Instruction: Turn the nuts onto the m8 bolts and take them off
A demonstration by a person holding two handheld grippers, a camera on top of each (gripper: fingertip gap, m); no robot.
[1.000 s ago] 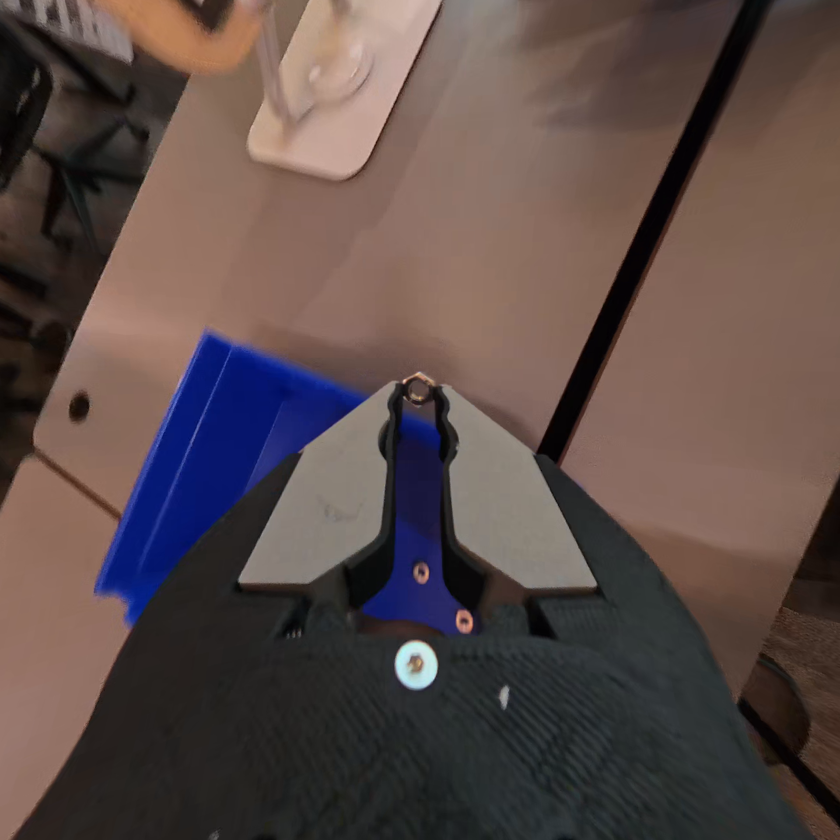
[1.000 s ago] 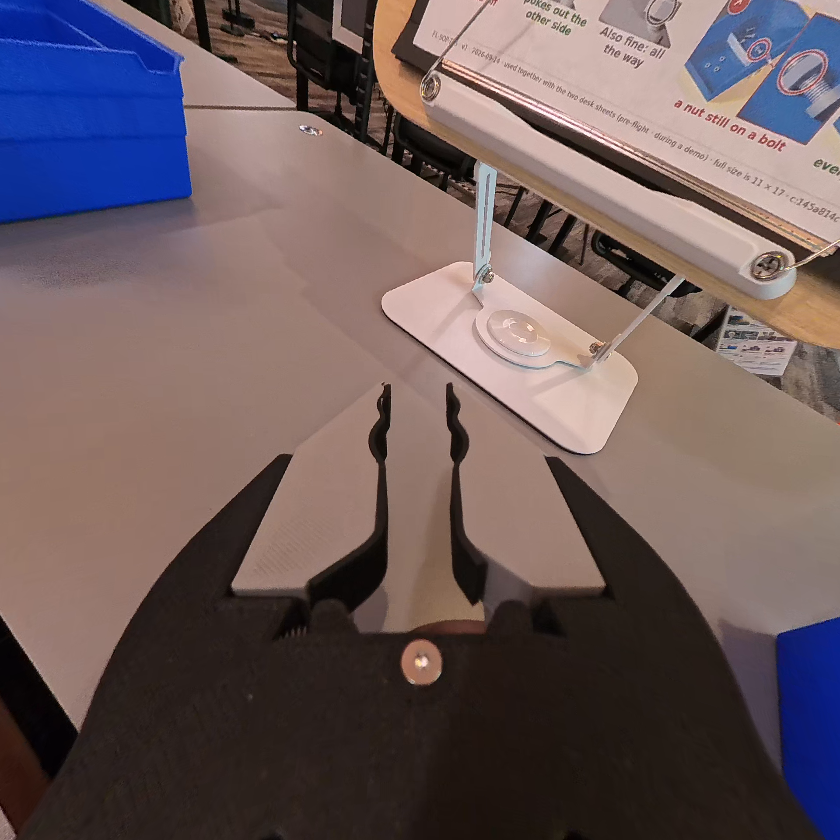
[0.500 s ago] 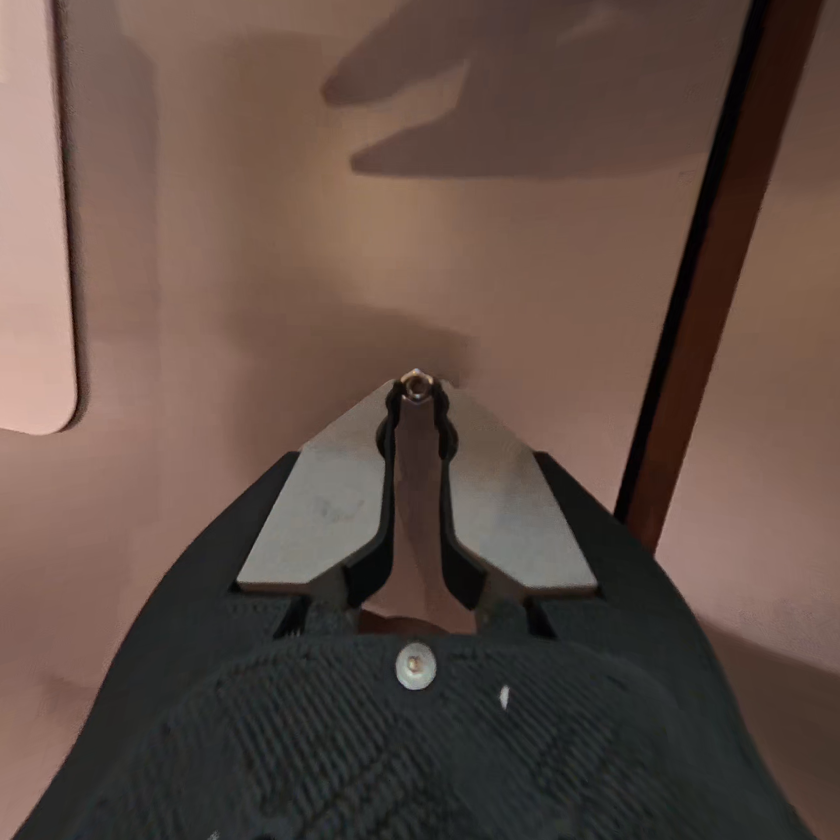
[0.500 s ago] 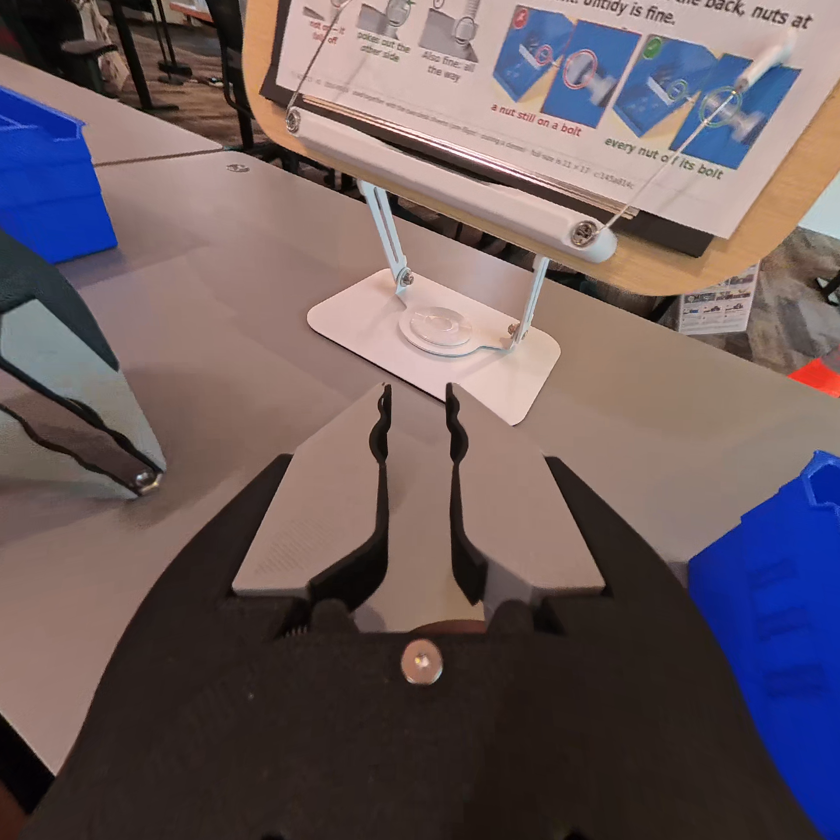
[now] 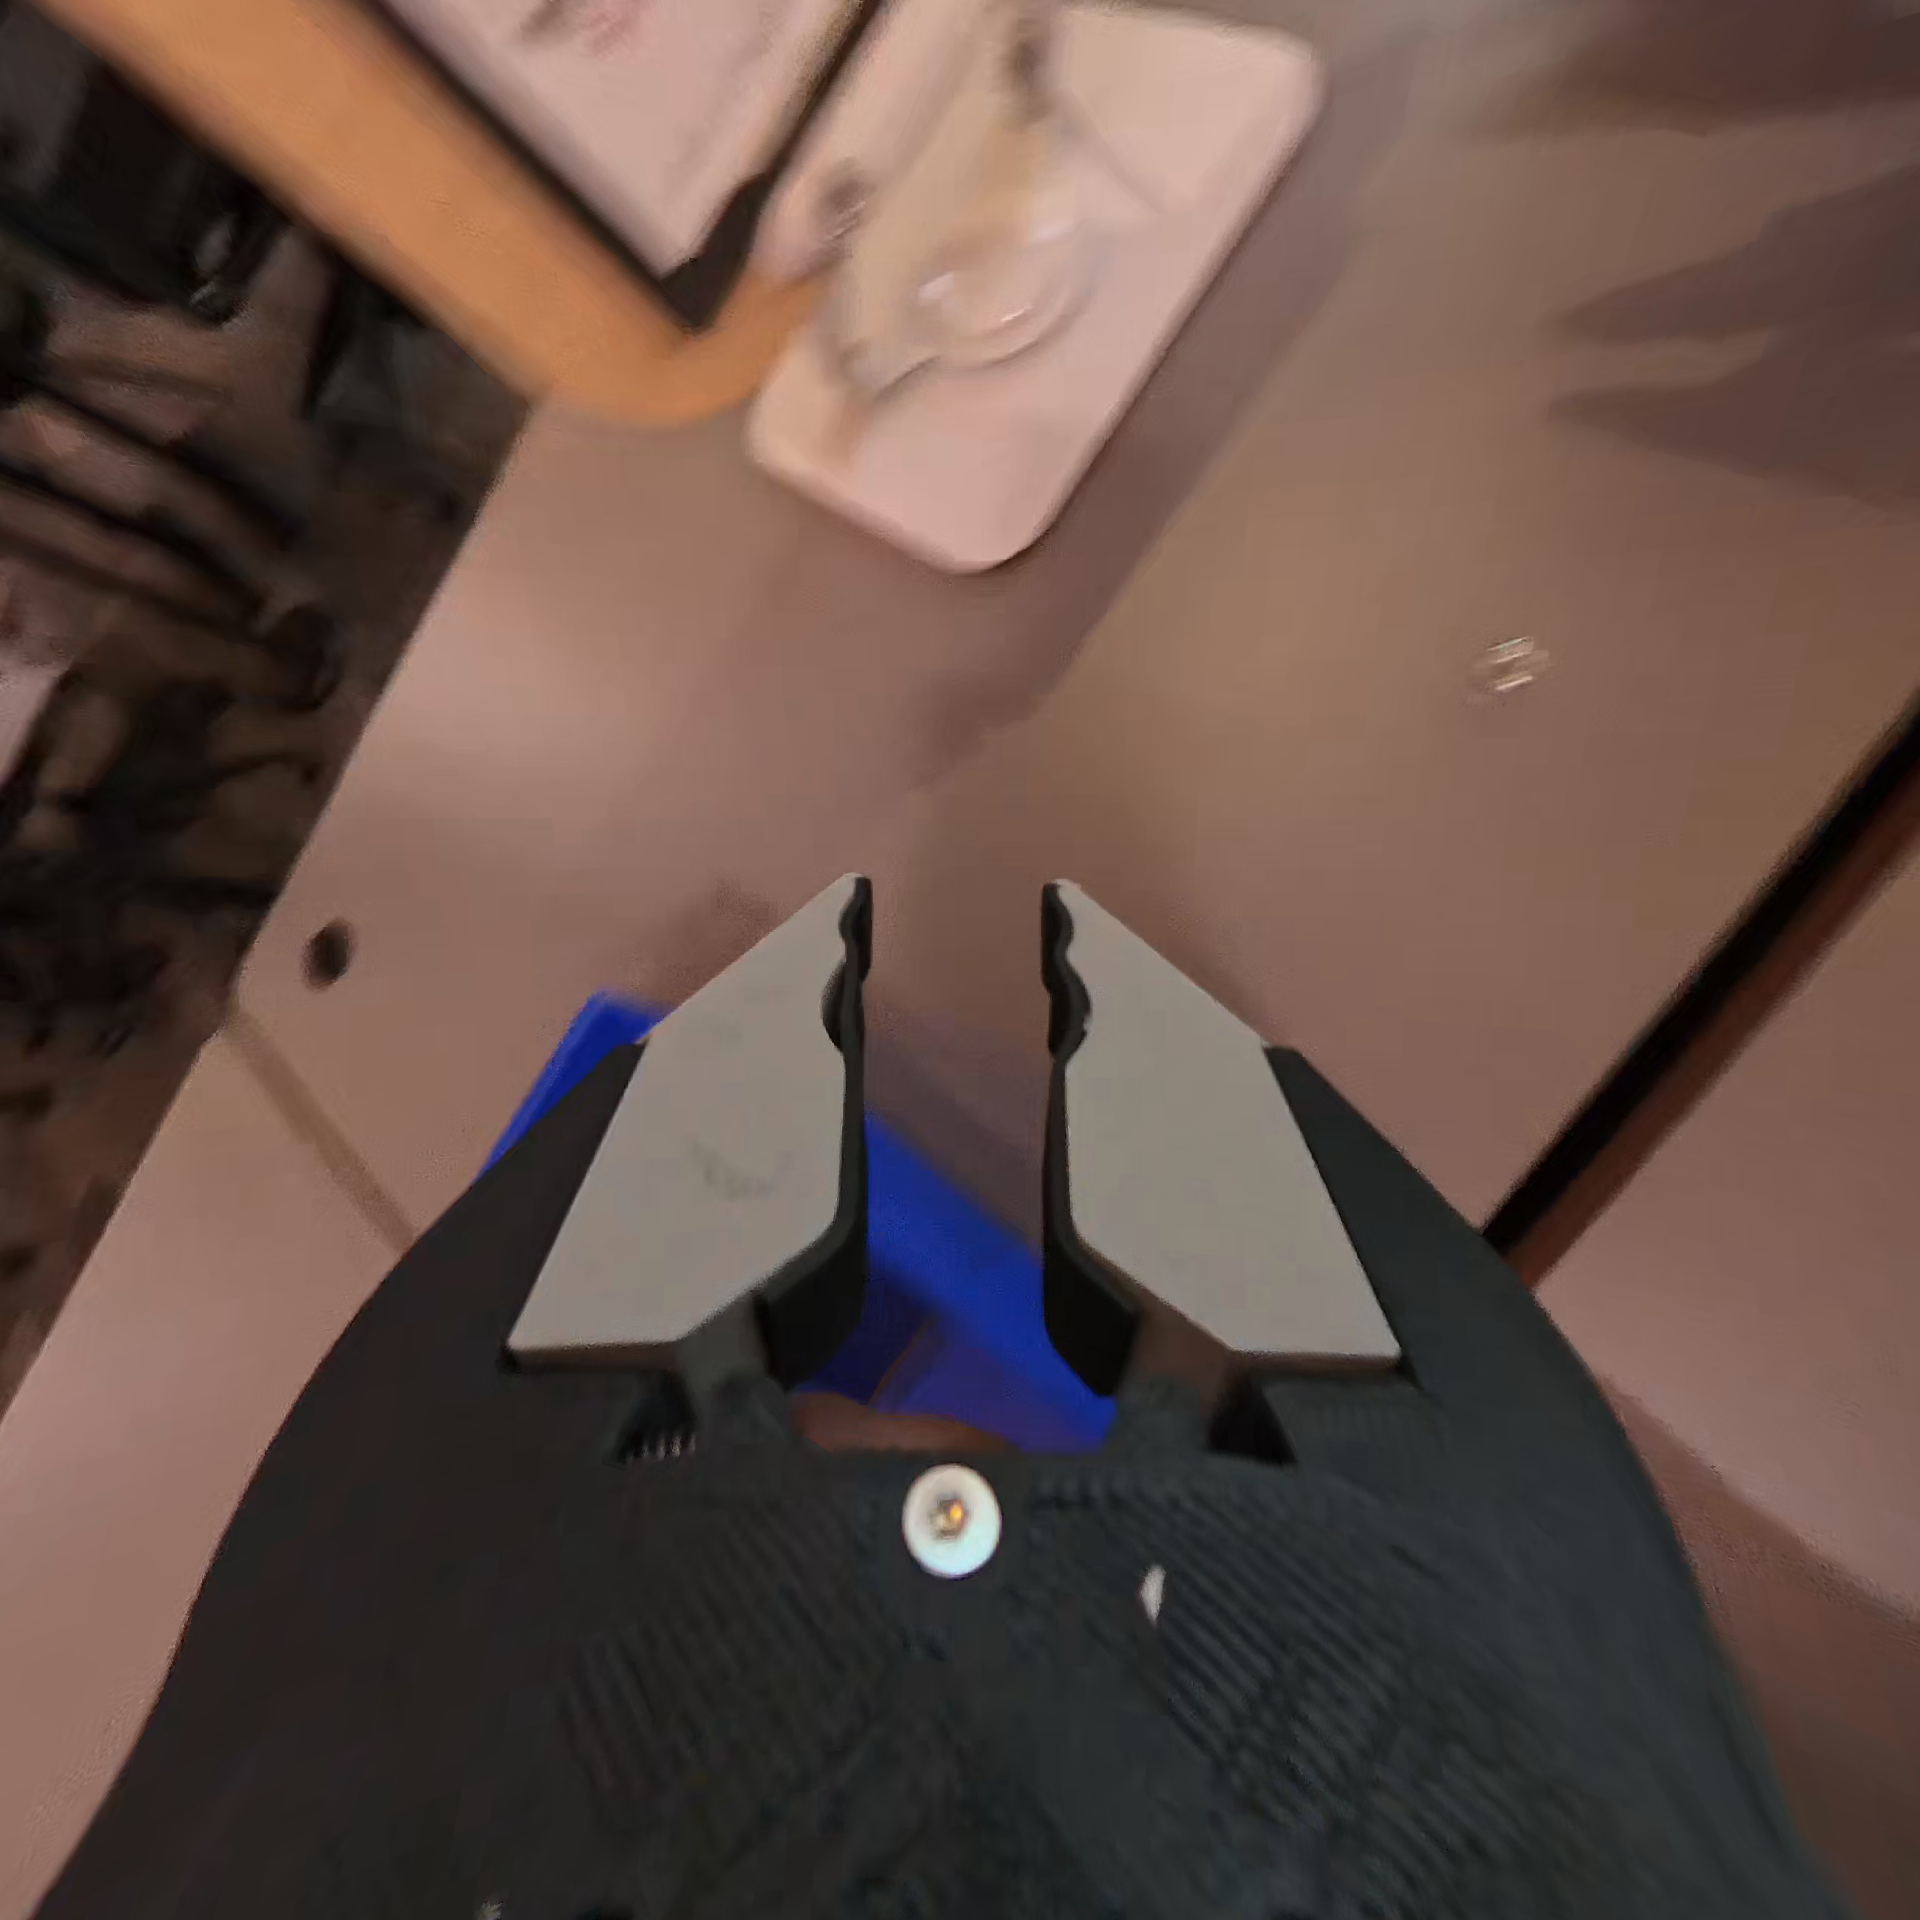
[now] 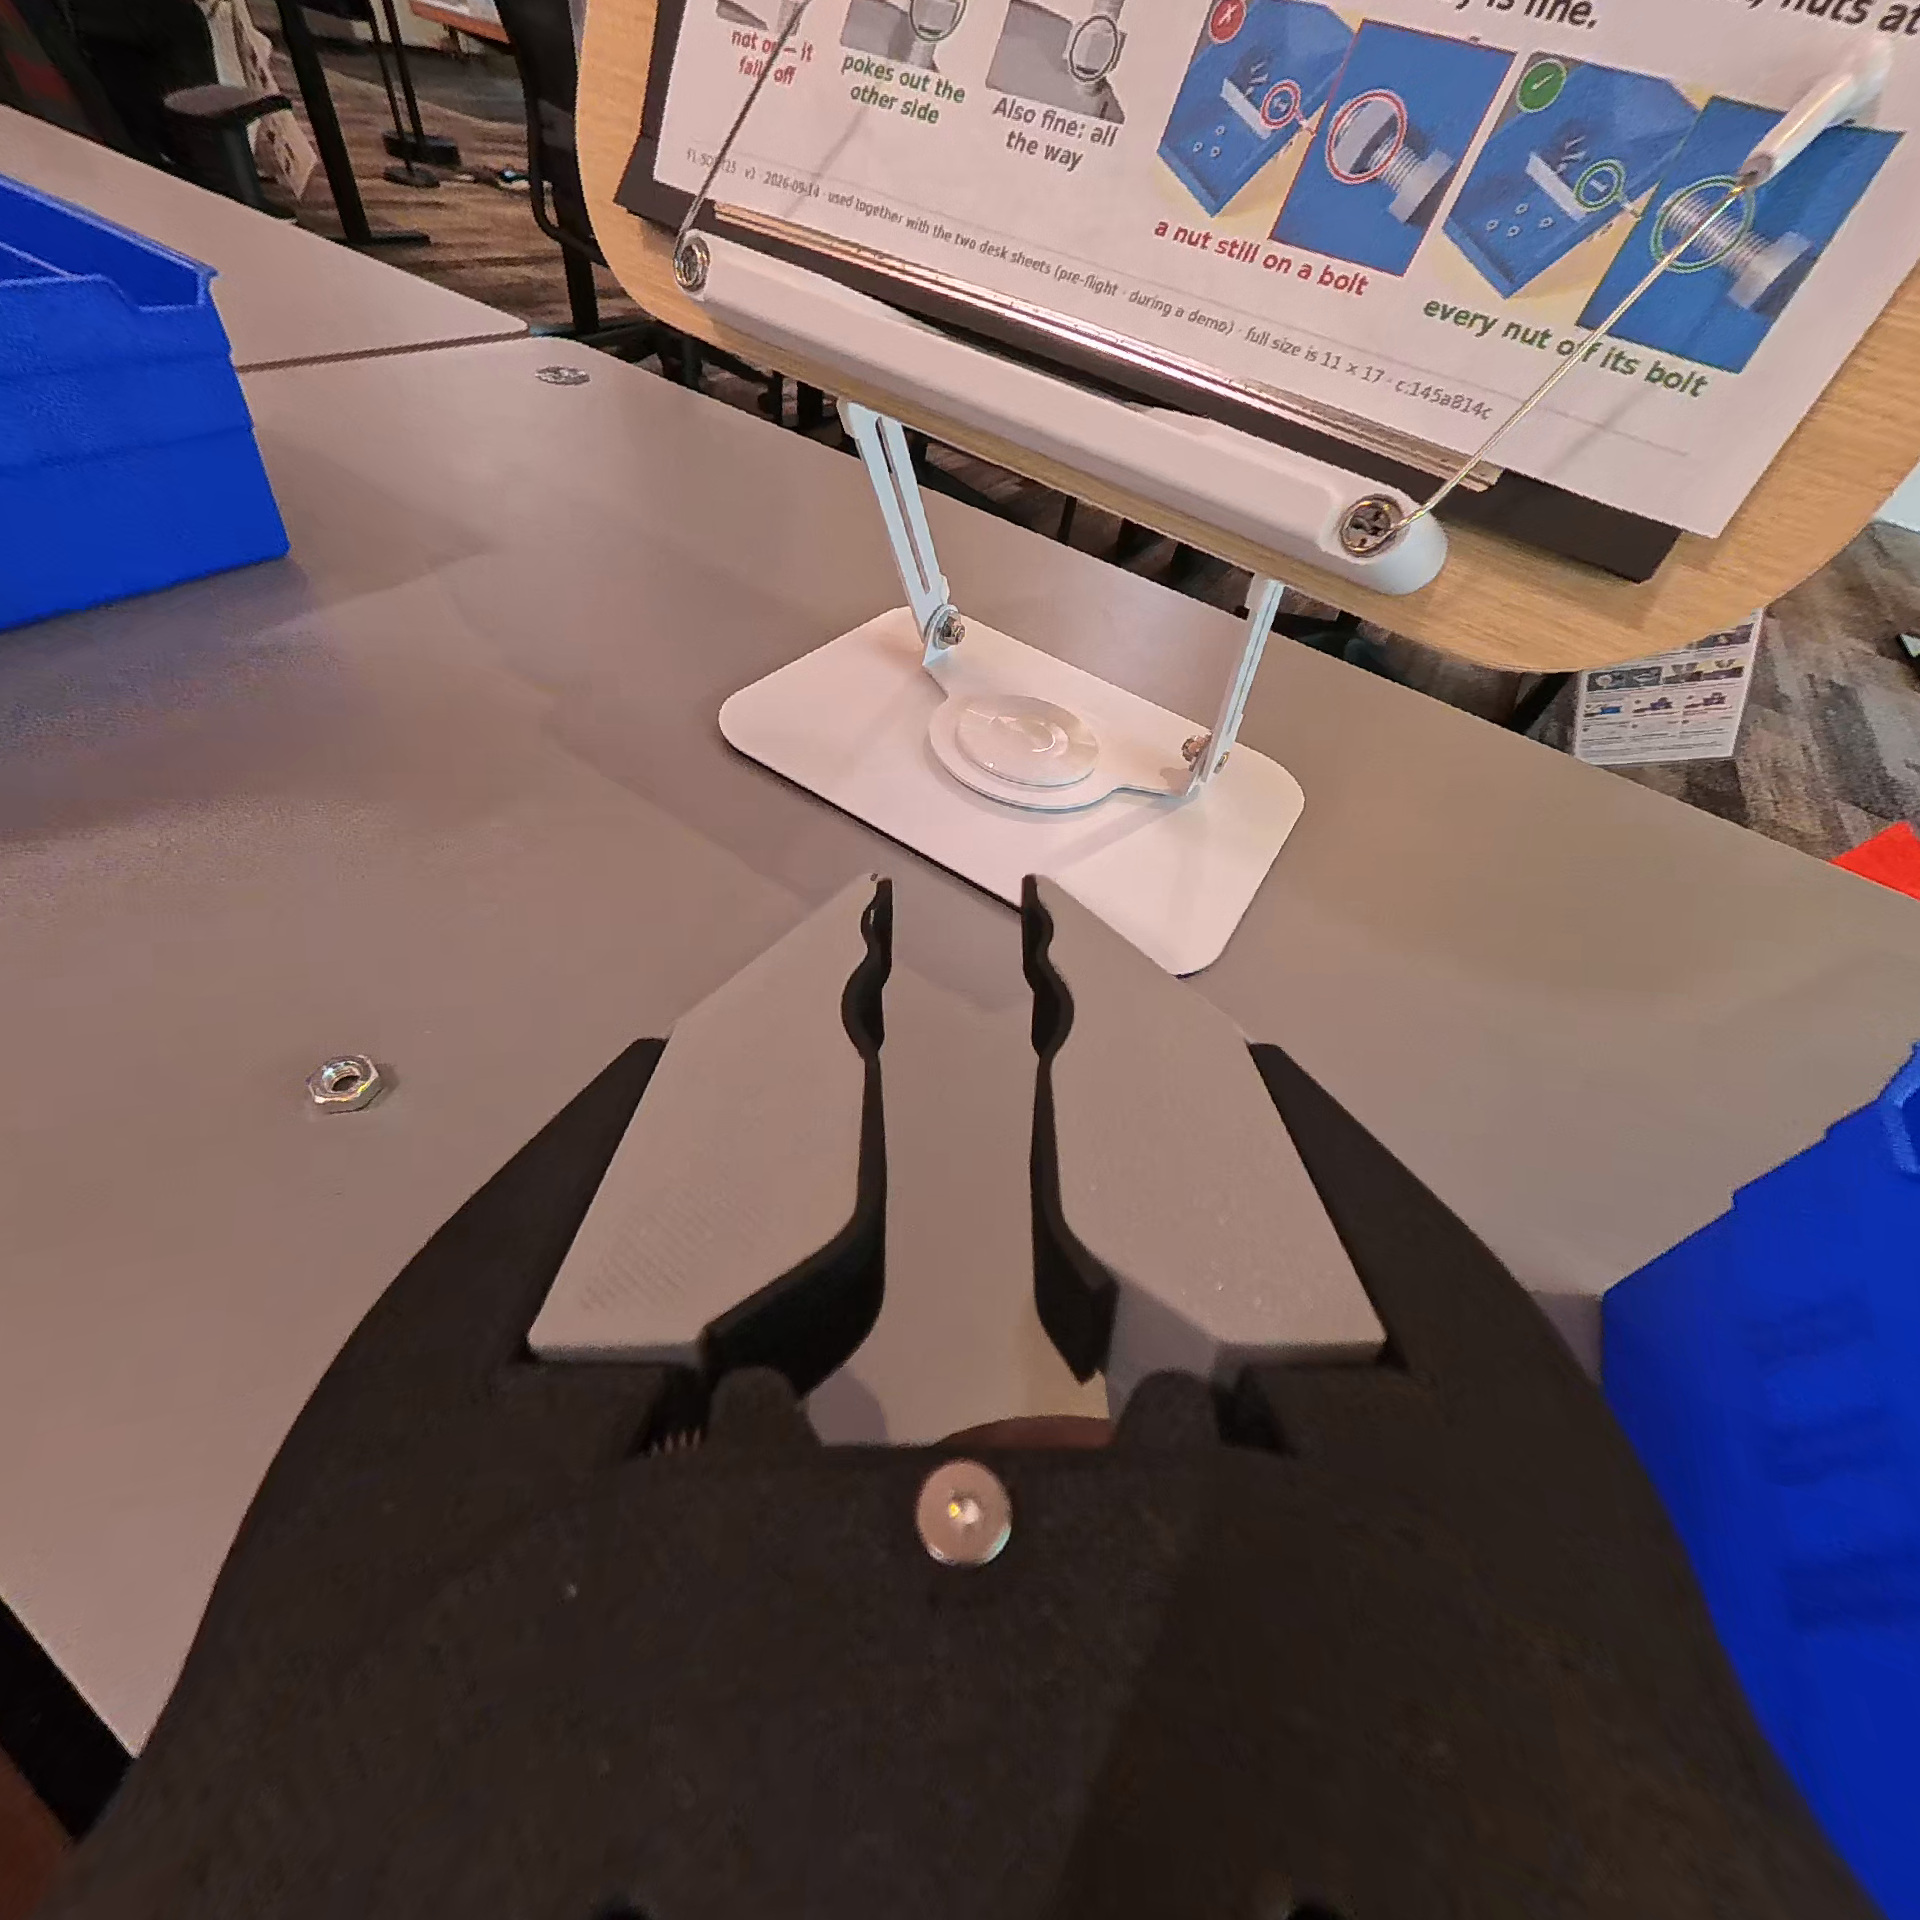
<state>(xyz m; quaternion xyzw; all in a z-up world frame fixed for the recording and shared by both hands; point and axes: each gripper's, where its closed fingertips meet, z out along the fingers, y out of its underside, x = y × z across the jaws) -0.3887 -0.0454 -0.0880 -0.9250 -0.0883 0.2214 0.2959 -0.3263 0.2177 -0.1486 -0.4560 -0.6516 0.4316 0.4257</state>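
Observation:
A silver hex nut [image 6: 350, 1084] lies flat on the grey table [image 6: 416, 831], left of my right gripper [image 6: 954, 904], which is open and empty above the table. The same nut shows blurred in the left wrist view [image 5: 1507, 665], far right of my left gripper [image 5: 956, 904]. The left gripper is open and empty, held above a blue bin [image 5: 935, 1247] seen between and under its fingers. No bolts are visible.
A white stand [image 6: 1018, 769] holds a wooden board with an instruction sheet [image 6: 1247, 208] at the table's far side; it also shows blurred in the left wrist view [image 5: 1018, 343]. Blue bins sit far left [image 6: 114, 436] and at the right edge [image 6: 1766, 1455]. A dark seam [image 5: 1683, 977] splits the tabletops. My right fingertips sit around 30 cm from my left ones. My left tips are about 20 cm from the silver hex nut [image 6: 350, 1084], my right tips only 15 cm.
My left gripper opened and let go of the nut, which now lies on the table. It then swung back over the blue bin. The right gripper stayed open and shifted slightly.

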